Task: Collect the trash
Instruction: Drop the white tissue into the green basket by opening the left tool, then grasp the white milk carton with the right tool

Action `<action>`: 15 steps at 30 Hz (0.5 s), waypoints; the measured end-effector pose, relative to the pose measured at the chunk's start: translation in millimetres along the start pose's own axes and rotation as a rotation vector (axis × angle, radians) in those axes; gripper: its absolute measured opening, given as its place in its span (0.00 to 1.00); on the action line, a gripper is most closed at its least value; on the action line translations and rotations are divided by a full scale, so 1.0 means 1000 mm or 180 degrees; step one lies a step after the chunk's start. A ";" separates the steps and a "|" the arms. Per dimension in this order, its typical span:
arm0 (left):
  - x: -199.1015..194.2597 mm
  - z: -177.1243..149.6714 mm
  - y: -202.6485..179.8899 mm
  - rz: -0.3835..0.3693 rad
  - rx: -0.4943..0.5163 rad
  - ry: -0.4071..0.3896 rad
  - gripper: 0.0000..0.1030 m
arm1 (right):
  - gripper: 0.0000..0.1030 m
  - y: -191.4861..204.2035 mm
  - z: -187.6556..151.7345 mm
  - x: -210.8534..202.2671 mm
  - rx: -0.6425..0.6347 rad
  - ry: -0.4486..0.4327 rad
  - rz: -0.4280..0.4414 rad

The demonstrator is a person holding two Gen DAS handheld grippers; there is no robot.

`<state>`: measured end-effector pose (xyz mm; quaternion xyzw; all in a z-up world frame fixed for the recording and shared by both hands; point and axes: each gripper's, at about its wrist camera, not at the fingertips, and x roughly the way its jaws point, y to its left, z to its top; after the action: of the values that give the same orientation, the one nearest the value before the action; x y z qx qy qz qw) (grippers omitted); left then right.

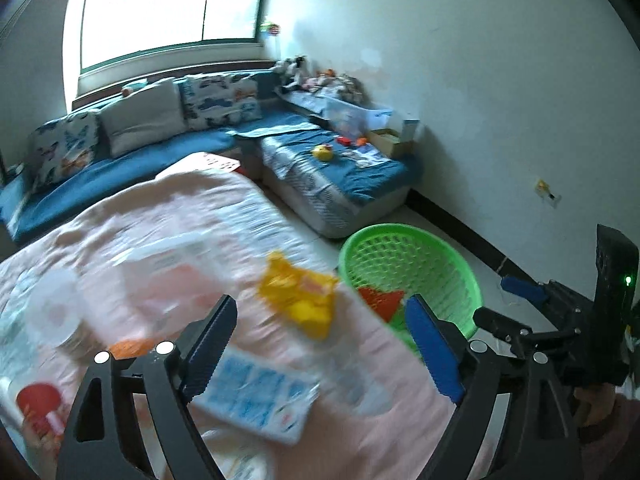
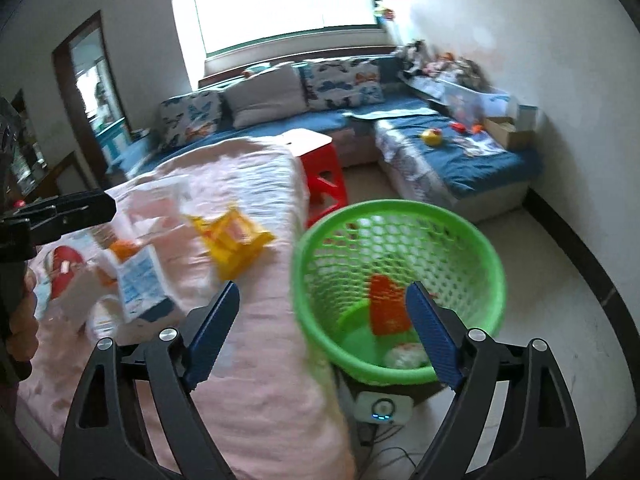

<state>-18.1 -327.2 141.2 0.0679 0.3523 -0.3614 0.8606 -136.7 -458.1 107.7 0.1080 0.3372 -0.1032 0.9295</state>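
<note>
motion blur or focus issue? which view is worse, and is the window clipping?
Left wrist: motion smear on the yellow wrapper and blue-white pack; sofa fairly sharp, so not focus. Right wrist: milder smear, green basket rim readable. Window clipped white in both; fisheye bends the edges.

Left wrist cam: sits low over the pink-covered bench (image 1: 168, 216), looks forward between its own claw (image 1: 320, 332) fingers toward the window (image 1: 168, 8) and blue sofa (image 1: 132, 160); clutter close, blurred. Right claw (image 1: 520, 288) shows at its right edge.

Right wrist cam: further right, at the bench (image 2: 256, 360) edge, near and above the green basket (image 2: 400, 216), same heading, framed by its claw (image 2: 322, 308). Left claw (image 2: 80, 208) at its left edge.

Shared: bench top, yellow wrapper (image 1: 298, 292) (image 2: 232, 236), basket (image 1: 404, 236), sofa (image 2: 256, 128), window (image 2: 288, 0).
</note>
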 end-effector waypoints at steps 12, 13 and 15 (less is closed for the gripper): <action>-0.053 -0.051 0.064 0.0379 -0.0319 -0.0042 0.81 | 0.83 0.088 -0.002 0.034 -0.0561 0.0285 0.0620; -0.057 -0.057 0.068 0.0402 -0.0336 -0.0042 0.81 | 0.83 0.094 -0.002 0.037 -0.0616 0.0313 0.0663; -0.065 -0.069 0.074 0.0436 -0.0369 -0.0038 0.81 | 0.83 0.109 -0.002 0.046 -0.0739 0.0375 0.0764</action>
<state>-38.9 -210.3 122.4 0.0398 0.3621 -0.2811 0.8879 -74.9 -359.3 90.6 0.0453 0.3855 0.0547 0.9200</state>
